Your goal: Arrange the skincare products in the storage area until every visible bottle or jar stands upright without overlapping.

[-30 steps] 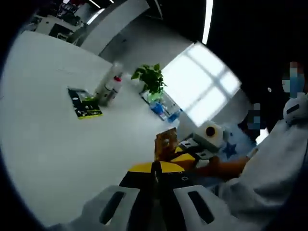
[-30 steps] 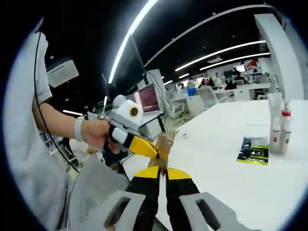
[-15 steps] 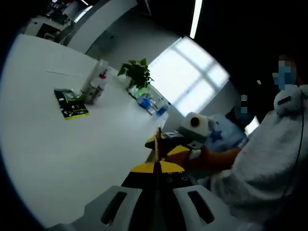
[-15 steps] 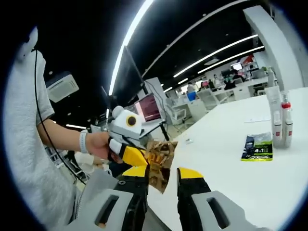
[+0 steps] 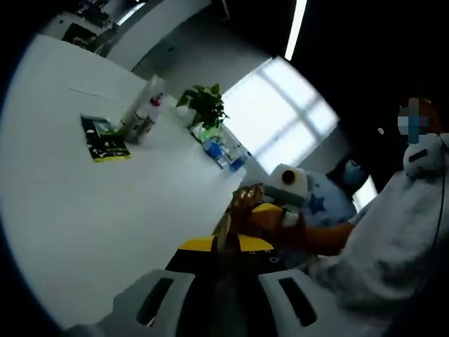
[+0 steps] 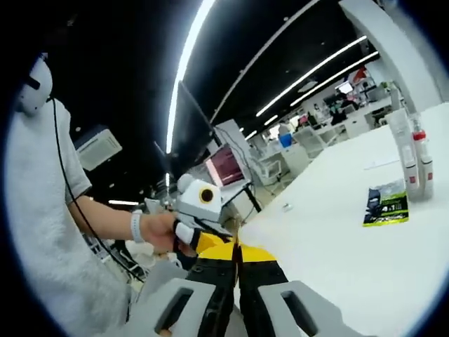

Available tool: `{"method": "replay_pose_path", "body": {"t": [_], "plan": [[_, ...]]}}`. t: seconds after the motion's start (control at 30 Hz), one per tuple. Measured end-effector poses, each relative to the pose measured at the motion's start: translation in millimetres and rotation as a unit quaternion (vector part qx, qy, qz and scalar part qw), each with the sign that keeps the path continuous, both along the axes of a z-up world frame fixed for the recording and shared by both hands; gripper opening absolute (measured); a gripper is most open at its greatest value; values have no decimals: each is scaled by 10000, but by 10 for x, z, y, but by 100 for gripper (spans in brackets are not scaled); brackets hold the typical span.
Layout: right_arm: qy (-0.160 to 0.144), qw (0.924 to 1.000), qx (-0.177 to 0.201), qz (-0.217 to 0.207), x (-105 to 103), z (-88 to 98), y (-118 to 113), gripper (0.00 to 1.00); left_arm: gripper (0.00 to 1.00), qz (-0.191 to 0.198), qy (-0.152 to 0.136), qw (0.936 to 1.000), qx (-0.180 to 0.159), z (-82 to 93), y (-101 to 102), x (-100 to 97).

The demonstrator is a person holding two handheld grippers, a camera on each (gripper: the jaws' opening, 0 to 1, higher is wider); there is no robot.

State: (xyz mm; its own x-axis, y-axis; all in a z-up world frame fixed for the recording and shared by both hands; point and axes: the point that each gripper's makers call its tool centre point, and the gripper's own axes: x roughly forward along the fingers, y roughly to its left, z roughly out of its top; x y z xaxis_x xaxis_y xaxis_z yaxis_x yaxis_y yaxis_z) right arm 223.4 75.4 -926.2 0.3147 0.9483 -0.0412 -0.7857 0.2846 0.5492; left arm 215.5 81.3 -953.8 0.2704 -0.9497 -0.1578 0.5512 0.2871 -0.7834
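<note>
Judging by the table [image 5: 84, 210], you've barely started: the bottles [image 5: 140, 116] stand upright far across the white top, touching or nearly so, w/ a green-black sachet [image 5: 104, 140] lying flat just beside them. In the right gripper view the same bottles [image 6: 414, 158] and sachet [image 6: 386, 207] sit well out toward the far side. Neither tool is near them, so all the sorting is left, as far as I can tell.

Your left gripper [image 5: 223, 246] has its jaws drawn together w/ a thin brownish scrap [image 5: 242, 203] near the tips; can't tell if it's pinched there or by the other tool. The right gripper [image 6: 236, 254] also looks closed, jaws nearly touching, nothing clearly between them. Both tools meet tip to tip off the near table edge, by your body.

Room: lots of bare top between you and the bottles, so the reach looks unobstructed. A plant [image 5: 207, 109] and blue-capped items [image 5: 224, 153] stand beyond the bottles near the far edge. Watch that side when you shift things. The near edge runs right below your tools; bring them over the top first.
</note>
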Motion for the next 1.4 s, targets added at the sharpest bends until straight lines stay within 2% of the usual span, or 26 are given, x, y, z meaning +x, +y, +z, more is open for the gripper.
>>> {"method": "replay_pose_path", "body": {"t": [0.1,0.13,0.2,0.27,0.47,0.73,0.87,0.97,1.23,1.33,1.37,1.4], "plan": [[-4,10000,-14,-70,21,-8,-29,0,0,55,123,9991,-390,64,-51,5],[-35,9999,5,-134,41,1,-43,0,0,153,148,9991,-369,41,-37,33],[37,9999,38,-155,55,3,-49,0,0,108,123,9989,-445,64,-30,17],[11,9998,7,-180,71,-6,-42,0,0,128,5,9990,-419,86,-2,27],[-223,9994,-241,-112,39,-41,10,0,0,18,168,9992,-356,85,61,22],[-76,9997,-120,-204,89,-34,-31,0,0,-232,153,9995,-158,88,81,-39],[-77,9998,-78,-181,73,-19,-24,0,0,-121,120,9999,8,42,83,-3],[-29,9998,-50,-195,82,-20,-41,0,0,-88,105,9999,-18,43,71,-16],[95,9997,125,-188,74,20,-52,0,0,151,215,9989,-379,148,80,10],[128,9998,132,-122,45,21,-36,0,5,213,224,9981,-538,209,57,31],[121,9998,125,-116,41,21,-31,0,1,115,181,9981,-584,234,42,7],[117,9998,144,-121,42,29,-32,0,0,196,148,9984,-502,209,53,36]]}}
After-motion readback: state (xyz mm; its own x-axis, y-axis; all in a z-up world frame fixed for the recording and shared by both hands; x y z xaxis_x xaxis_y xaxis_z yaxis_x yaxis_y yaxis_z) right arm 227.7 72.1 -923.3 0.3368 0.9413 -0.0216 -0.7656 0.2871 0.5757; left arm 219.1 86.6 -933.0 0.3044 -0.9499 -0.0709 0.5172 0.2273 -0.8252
